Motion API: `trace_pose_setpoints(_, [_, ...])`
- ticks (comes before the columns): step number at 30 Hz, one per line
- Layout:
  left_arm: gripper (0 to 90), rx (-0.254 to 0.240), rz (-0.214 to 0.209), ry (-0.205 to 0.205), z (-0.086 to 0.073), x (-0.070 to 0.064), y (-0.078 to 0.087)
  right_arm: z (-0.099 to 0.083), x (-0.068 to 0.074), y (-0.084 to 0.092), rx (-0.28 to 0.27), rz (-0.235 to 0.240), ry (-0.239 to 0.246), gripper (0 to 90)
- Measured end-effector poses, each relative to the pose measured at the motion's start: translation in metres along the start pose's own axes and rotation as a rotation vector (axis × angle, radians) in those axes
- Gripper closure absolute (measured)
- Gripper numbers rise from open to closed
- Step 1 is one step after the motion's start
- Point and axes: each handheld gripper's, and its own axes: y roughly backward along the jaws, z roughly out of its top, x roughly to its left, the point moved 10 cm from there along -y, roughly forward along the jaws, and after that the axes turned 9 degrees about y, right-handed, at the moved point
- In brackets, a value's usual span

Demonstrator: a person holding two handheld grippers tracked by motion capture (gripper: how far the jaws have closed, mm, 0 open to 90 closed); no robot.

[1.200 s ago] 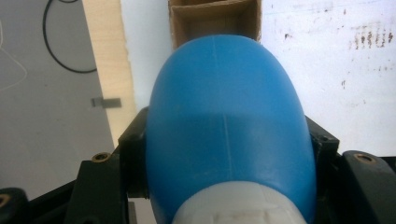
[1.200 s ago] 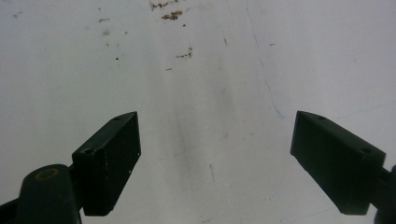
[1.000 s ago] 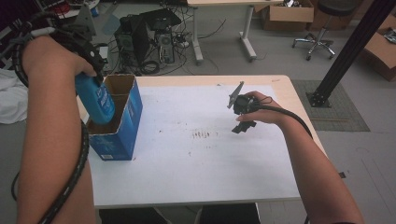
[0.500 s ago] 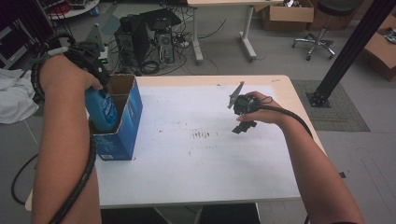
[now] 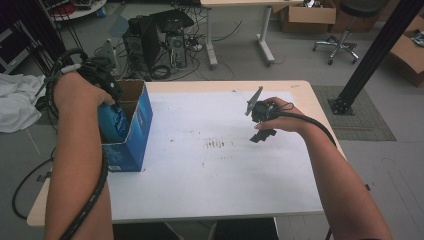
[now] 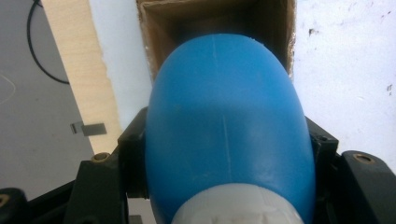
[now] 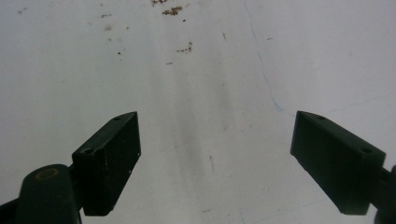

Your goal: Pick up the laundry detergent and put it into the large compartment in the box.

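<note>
We are seeing the left gripper [image 5: 116, 102] clamping a blue bottle [image 6: 224, 130] above the box [image 5: 131, 145]; right gripper [image 7: 215, 158] is hanging wide apart over the table [image 5: 210, 175].

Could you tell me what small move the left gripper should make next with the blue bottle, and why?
Probably lower it a little further, straight down. The left gripper is shut on the blue bottle, whose lower end is already inside the open blue box but looks not yet seated. The right gripper is open over the table, holding nothing.
</note>
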Motion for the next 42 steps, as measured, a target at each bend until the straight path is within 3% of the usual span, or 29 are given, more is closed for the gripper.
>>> trace_pose_setpoints(21, [37.7,0.014,-0.014,0.009,-0.002,0.004,-0.056,-0.001,0.003,0.002,0.009,0.001,0.003,16.1])
trace_pose_setpoints(27, [37.7,0.016,-0.021,-0.009,-0.002,0.001,-0.065,0.000,0.003,0.000,0.008,0.002,0.005,16.1])
trace_pose_setpoints(30, [37.7,0.013,-0.002,-0.018,-0.001,0.000,-0.068,0.000,0.003,0.000,0.012,0.001,0.002,16.1])
trace_pose_setpoints(42, [37.7,0.020,-0.006,-0.021,-0.001,-0.003,-0.085,-0.002,0.003,-0.002,0.011,0.002,-0.002,16.1])
